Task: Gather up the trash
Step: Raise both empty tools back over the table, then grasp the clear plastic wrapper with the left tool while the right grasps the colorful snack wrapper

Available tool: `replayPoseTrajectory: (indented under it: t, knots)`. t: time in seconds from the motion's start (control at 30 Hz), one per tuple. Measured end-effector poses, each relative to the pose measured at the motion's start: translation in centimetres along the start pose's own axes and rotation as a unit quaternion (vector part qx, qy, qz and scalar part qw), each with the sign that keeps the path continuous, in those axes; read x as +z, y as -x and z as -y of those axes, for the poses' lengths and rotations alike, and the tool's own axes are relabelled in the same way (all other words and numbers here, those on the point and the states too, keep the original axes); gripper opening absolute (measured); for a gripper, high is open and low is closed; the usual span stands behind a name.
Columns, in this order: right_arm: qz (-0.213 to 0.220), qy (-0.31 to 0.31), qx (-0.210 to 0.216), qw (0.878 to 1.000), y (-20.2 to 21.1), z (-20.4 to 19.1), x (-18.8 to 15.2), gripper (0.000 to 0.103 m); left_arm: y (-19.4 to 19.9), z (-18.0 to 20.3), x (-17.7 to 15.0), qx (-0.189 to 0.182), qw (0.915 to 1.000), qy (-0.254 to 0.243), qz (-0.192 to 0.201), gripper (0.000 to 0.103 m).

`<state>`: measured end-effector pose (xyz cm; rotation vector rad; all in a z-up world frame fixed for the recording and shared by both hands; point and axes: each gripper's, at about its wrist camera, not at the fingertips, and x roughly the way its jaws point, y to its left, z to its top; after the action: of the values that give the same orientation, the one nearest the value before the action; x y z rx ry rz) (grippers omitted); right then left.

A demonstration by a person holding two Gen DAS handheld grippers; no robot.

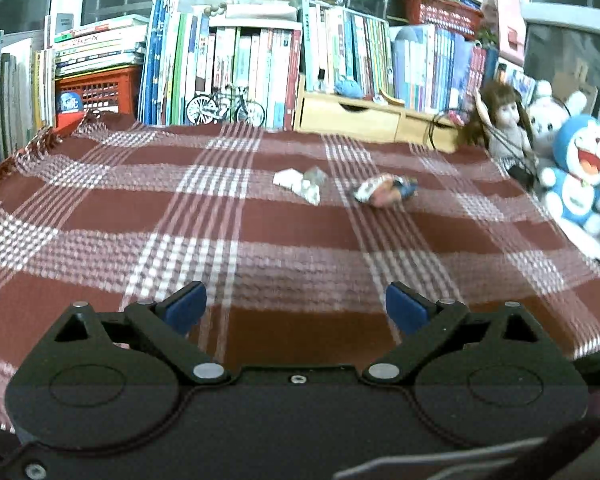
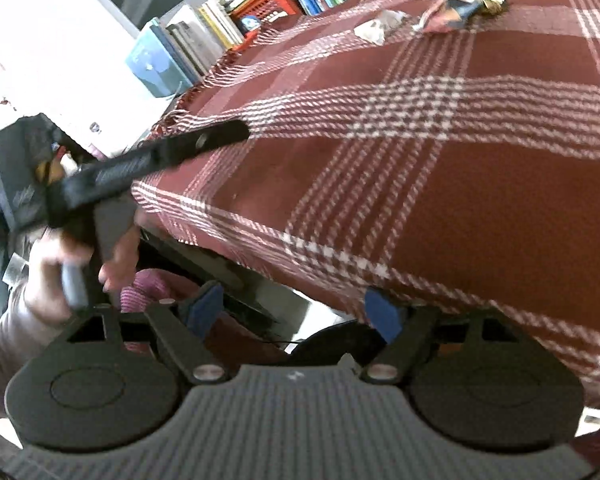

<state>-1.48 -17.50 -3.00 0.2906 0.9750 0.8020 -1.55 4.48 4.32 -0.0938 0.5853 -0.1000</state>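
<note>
Two bits of trash lie on the red plaid tablecloth: a crumpled white paper and, to its right, a crumpled colourful wrapper. My left gripper hovers over the near part of the cloth, well short of both, open with nothing between its blue pads. In the right wrist view the same paper and wrapper sit far off at the top. My right gripper stands open and empty at the table's near edge. A hand holds the left gripper's handle at the left.
Rows of books, a red crate, a toy bicycle and a wooden drawer box line the table's back. A doll and plush toys sit at the right edge. A black bag lies left of the table.
</note>
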Motion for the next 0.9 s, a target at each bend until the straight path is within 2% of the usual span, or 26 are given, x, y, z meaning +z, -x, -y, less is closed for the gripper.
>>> replayPoseTrajectory:
  t: [0.13,0.2,0.27,0.4,0.5,0.57,0.6,0.67,0.77,0.9]
  knots:
    - [0.024,0.022,0.016,0.999,1.6,-1.1,1.1,0.091,-2.7,-0.3,1.9,0.006,1.0000,0.003,0.003,0.096]
    - [0.048,0.043,0.008,0.998,2.4,-1.8,2.1,0.092,-3.9,0.0,2.6,0.007,0.9999,0.003,0.010,0.096]
    - [0.084,0.065,-0.025,0.994,3.0,-2.4,3.5,0.092,-4.9,0.4,3.5,0.003,0.9998,-0.004,0.021,0.095]
    - [0.147,0.065,-0.128,0.979,3.3,-1.6,6.8,0.092,-8.0,1.5,5.2,0.007,0.9985,-0.033,0.044,0.089]
    - [0.182,0.039,-0.180,0.966,3.1,0.4,9.5,0.090,-10.8,2.0,6.3,0.012,0.9970,-0.051,0.057,0.076]
    - [0.189,0.009,-0.201,0.961,2.9,2.2,11.5,0.085,-12.6,2.1,6.9,0.002,0.9965,-0.054,0.063,0.069]
    - [0.193,-0.006,-0.210,0.959,2.5,3.1,12.3,0.084,-13.6,2.1,7.2,0.000,0.9971,-0.051,0.057,0.068]
    - [0.193,-0.031,-0.230,0.953,1.7,4.9,14.2,0.078,-15.7,2.1,7.9,0.002,0.9986,-0.038,0.037,0.060]
    - [0.183,-0.059,-0.240,0.952,0.4,7.1,16.2,0.069,-18.4,2.0,8.5,0.006,0.9996,-0.022,0.017,0.051]
    - [0.157,-0.083,-0.244,0.954,-1.8,8.6,18.3,0.066,-21.1,2.5,8.7,0.015,0.9991,-0.039,0.011,0.048]
